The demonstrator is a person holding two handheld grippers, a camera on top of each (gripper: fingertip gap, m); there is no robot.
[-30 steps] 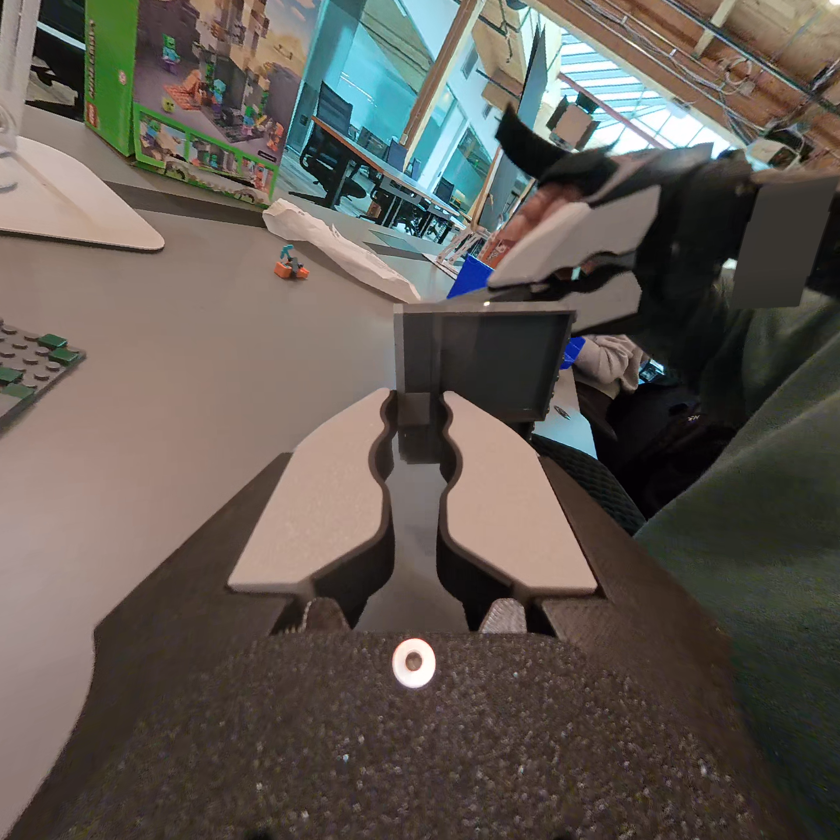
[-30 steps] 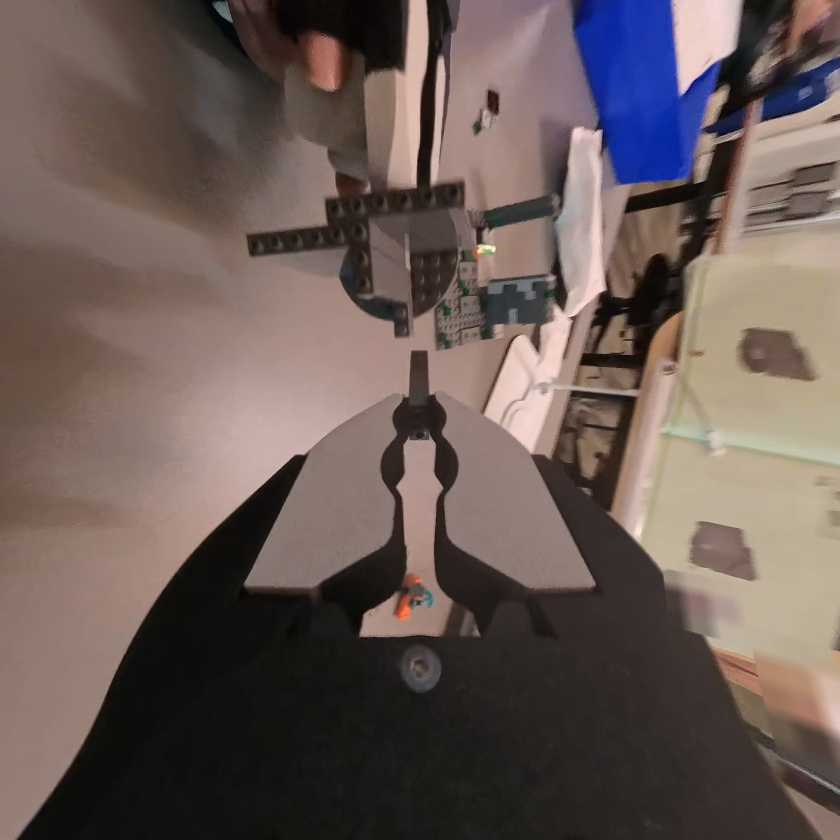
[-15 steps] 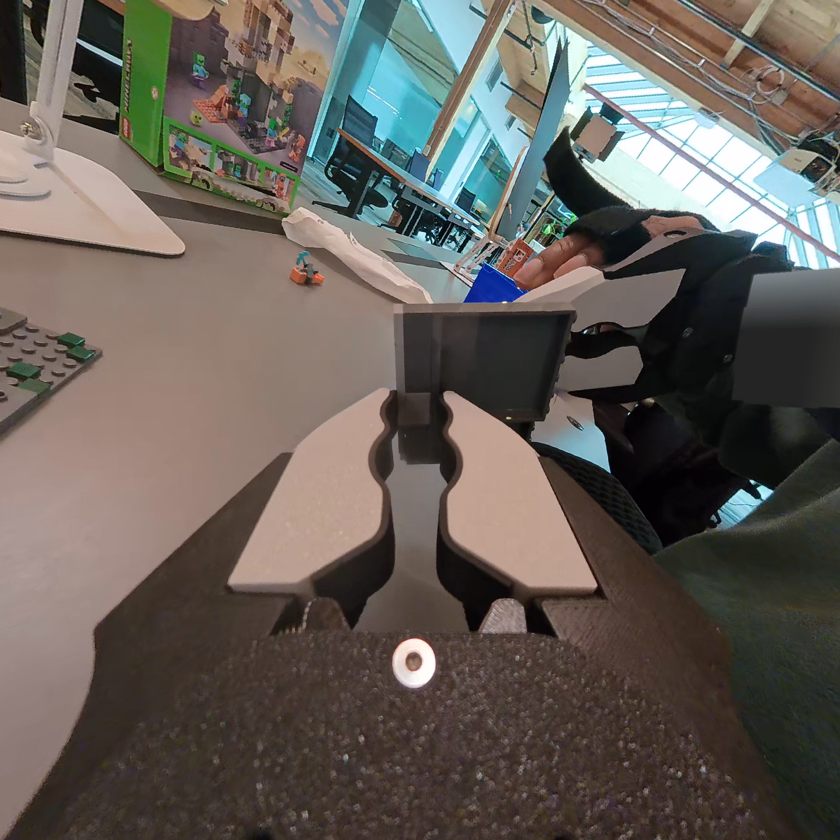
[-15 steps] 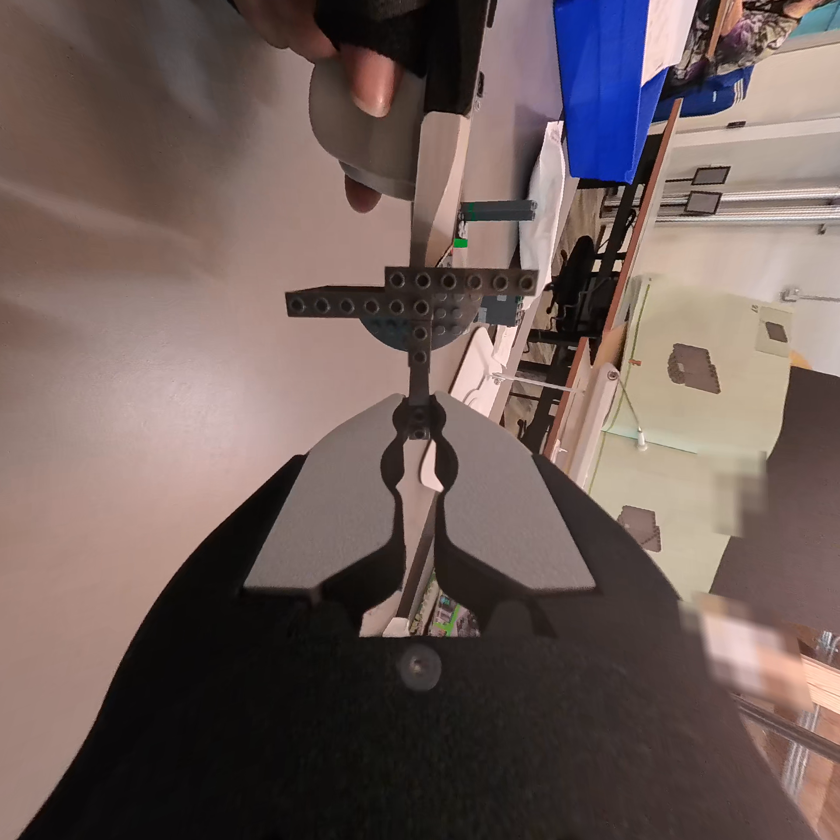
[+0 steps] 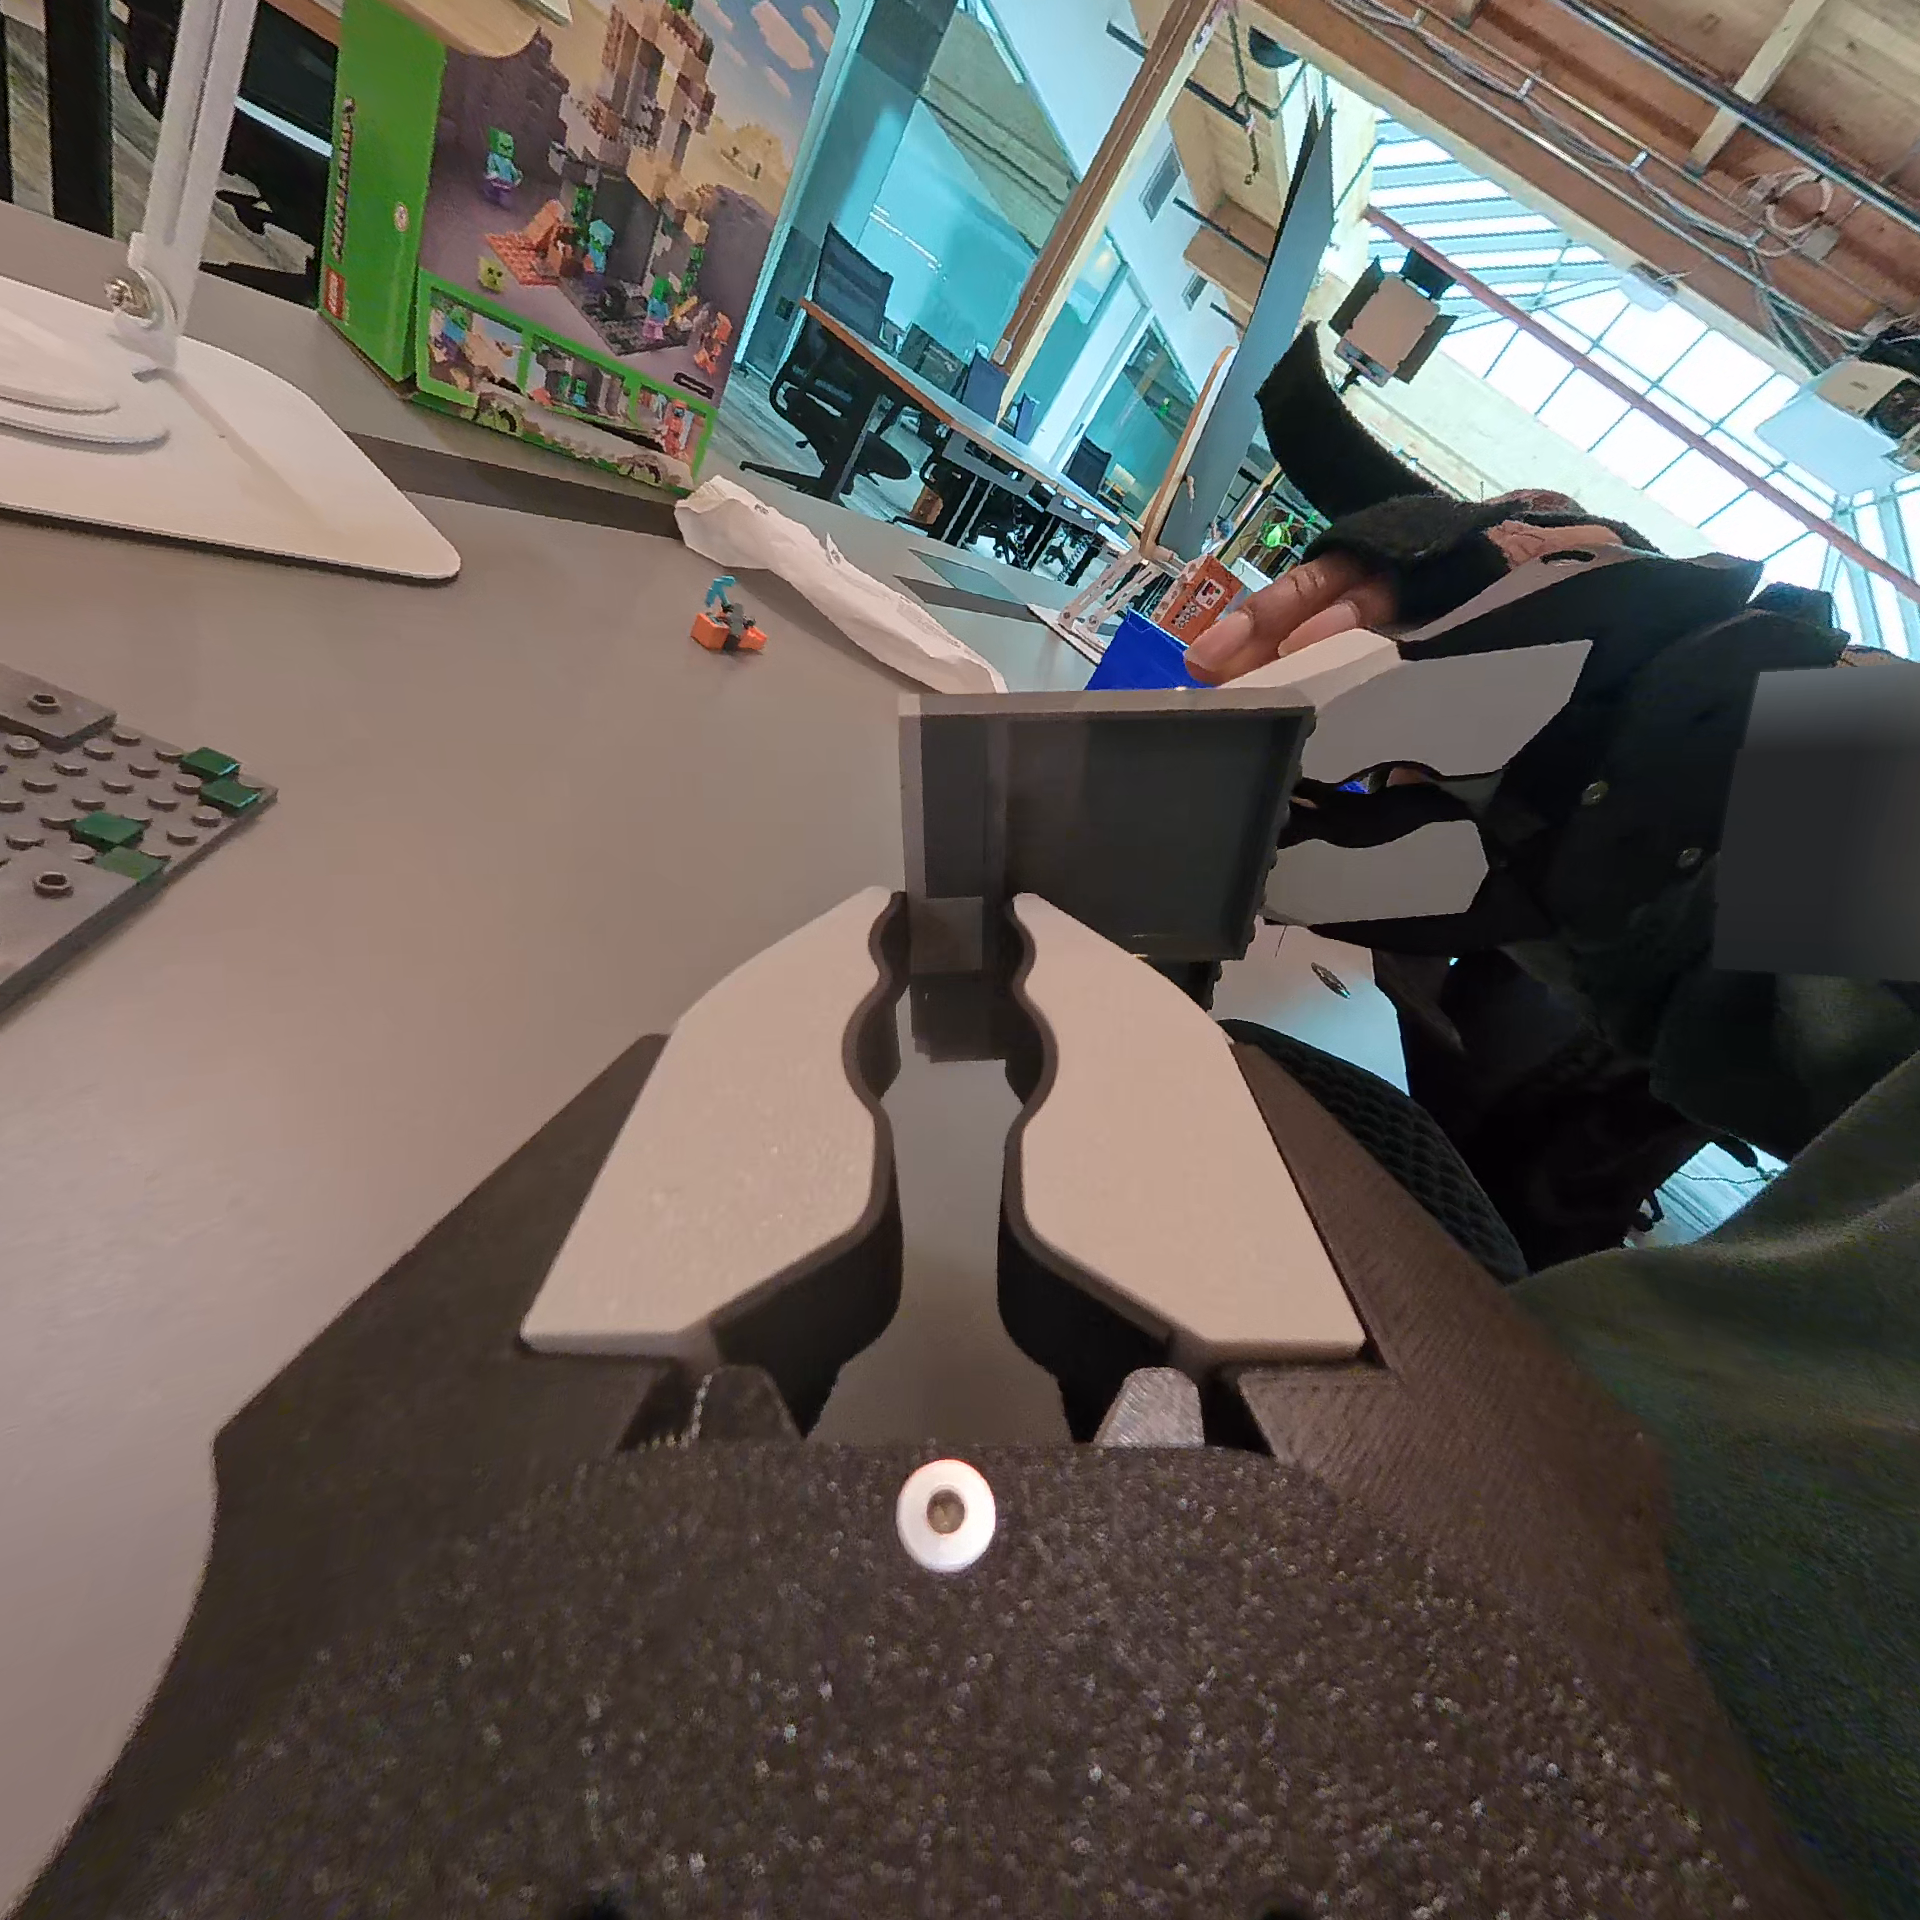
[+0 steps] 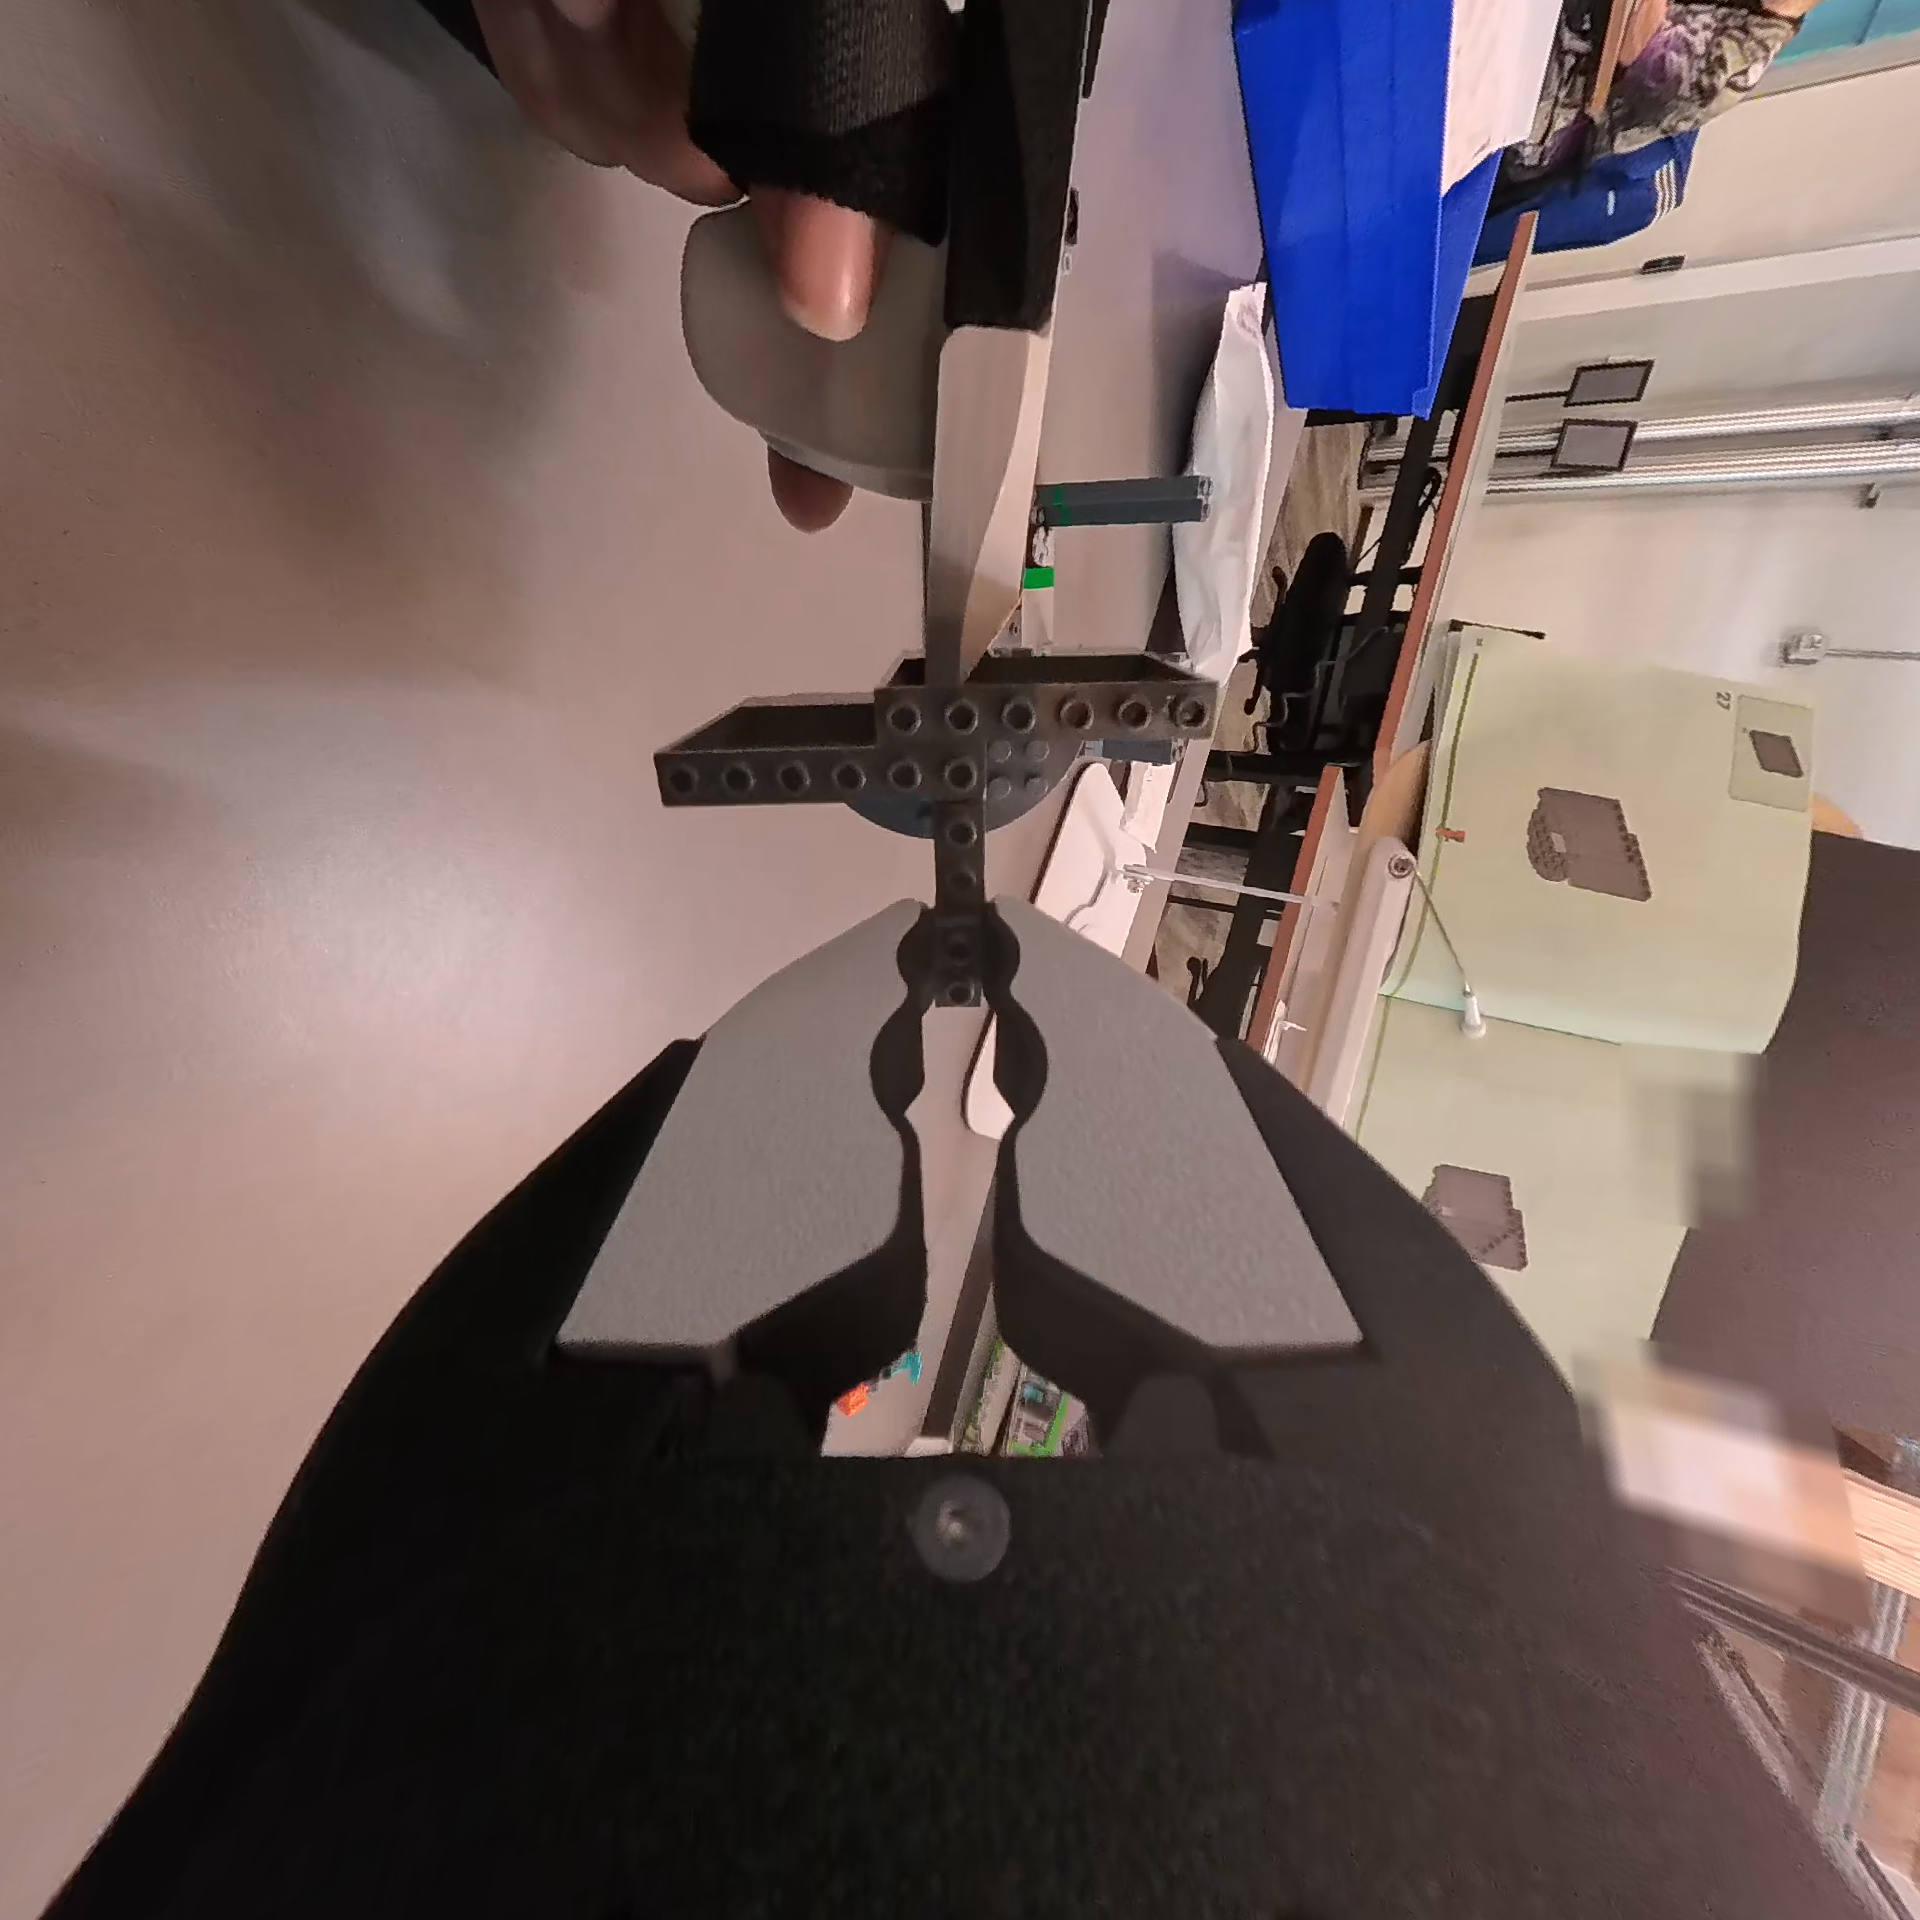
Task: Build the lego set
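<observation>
My left gripper (image 5: 956,920) is shut on a dark grey brick assembly (image 5: 1101,831) and holds it upright above the table edge. In the right wrist view the assembly (image 6: 935,743) shows its studded face: two offset long bricks over a rounded plate. My right gripper (image 6: 958,925) is shut on a narrow dark grey plate (image 6: 958,862) whose far end touches the assembly's studs. The right gripper (image 5: 1288,821) also shows in the left wrist view, at the assembly's right side. The left gripper's finger (image 6: 971,468) reaches the assembly from above, with a gloved hand behind it.
A grey baseplate (image 5: 104,831) with small green tiles lies at the left. A green set box (image 5: 540,229), a white lamp base (image 5: 208,478), a white bag (image 5: 831,592) and a small orange figure (image 5: 727,629) sit farther back. An instruction page (image 6: 1590,852) stands at the right. My hands' fingertips stand some 5 centimetres from each other.
My right gripper has brought the narrow plate up to the assembly until it touches the studs. My left gripper has kept its grip and tilted slightly.
</observation>
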